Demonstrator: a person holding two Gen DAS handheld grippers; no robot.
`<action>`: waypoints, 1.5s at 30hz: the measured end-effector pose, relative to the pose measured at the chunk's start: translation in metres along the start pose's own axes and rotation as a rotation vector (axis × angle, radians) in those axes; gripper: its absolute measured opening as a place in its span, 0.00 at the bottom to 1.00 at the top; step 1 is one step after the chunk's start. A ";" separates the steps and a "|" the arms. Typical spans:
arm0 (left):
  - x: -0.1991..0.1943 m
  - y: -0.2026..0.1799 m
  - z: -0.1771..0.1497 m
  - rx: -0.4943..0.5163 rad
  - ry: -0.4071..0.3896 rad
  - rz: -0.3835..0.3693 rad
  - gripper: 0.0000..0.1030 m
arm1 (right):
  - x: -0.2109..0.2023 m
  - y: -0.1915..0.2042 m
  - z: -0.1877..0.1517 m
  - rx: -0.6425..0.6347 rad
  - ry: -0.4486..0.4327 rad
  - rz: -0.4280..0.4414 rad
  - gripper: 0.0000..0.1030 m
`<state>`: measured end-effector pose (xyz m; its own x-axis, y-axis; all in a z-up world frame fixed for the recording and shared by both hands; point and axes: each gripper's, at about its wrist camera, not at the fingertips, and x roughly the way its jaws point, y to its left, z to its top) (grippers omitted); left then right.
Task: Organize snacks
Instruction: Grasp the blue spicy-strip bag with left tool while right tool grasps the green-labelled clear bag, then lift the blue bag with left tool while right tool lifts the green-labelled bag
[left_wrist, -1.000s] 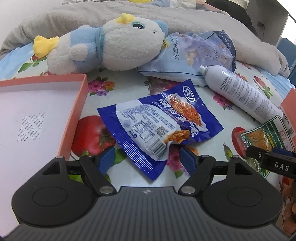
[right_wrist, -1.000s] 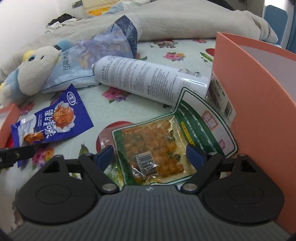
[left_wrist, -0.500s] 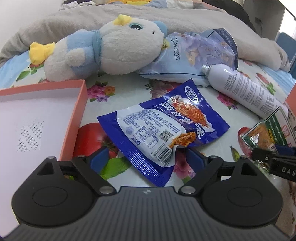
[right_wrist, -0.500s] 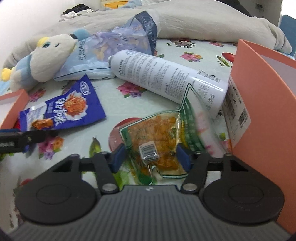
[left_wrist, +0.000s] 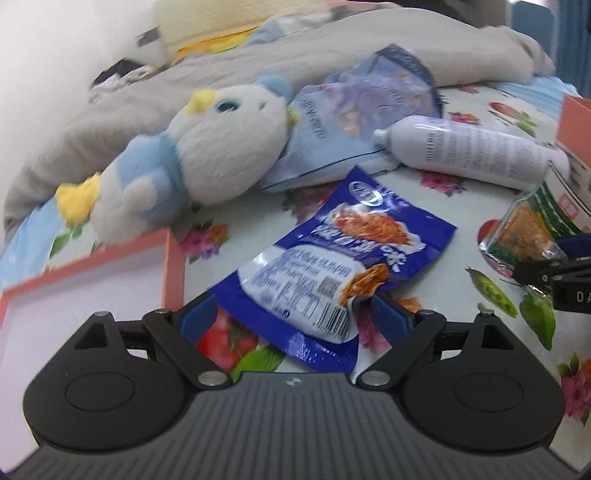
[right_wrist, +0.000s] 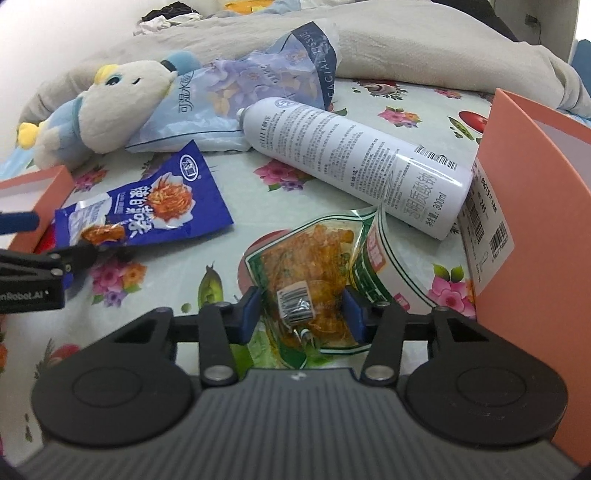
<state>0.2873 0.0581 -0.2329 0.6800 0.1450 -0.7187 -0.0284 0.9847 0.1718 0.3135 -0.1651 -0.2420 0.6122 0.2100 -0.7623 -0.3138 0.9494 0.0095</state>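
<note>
Right gripper (right_wrist: 302, 309): jaws closing, with the green-edged snack pouch (right_wrist: 314, 273) between the blue pads, both of which already appear to bear on its sides. The pouch is clear crinkled film, orange chunky filling seen through it, barcode sticker facing up; its near end is bunched between the pads, and the far end is lifted off the cloth and leans toward the white spray can (right_wrist: 354, 155).

Left gripper (left_wrist: 291, 314): jaws spread wide, the near corner of the blue snack packet (left_wrist: 332, 266) lying between them, with neither pad seen pressing it. The packet is flat glossy foil with a white label panel and barcode, and lies slack on the flowered bedsheet (left_wrist: 424, 332).

Outward: the can is a smooth cylinder lying on its side, its base end just beside the orange box wall (right_wrist: 532, 206) at the right. That wall is stiff card, upright, with barcode stickers on its face. A second orange box (left_wrist: 92, 295), shallow with a pale inside, is at the left; its corner is close to the left pad.

Farther back, a fuzzy white-and-blue plush toy (left_wrist: 207, 147) is resting on a soft facial-tissue pack (right_wrist: 251, 92), with a grey blanket (right_wrist: 424, 48) behind.

Open sheet is left between the two snacks; the right side is hemmed in by box wall and can.
</note>
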 end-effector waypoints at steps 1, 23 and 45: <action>0.001 -0.001 0.002 0.017 0.003 -0.013 0.90 | -0.001 0.000 0.000 0.000 0.001 0.003 0.48; 0.036 -0.006 0.010 0.108 0.044 -0.155 0.73 | -0.006 -0.005 -0.004 -0.001 0.010 0.049 0.47; -0.031 -0.010 -0.035 -0.098 0.006 -0.079 0.45 | -0.047 0.002 -0.029 0.030 -0.005 0.104 0.39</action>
<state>0.2414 0.0475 -0.2360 0.6784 0.0668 -0.7317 -0.0463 0.9978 0.0481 0.2633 -0.1801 -0.2251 0.5810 0.3092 -0.7529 -0.3542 0.9289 0.1082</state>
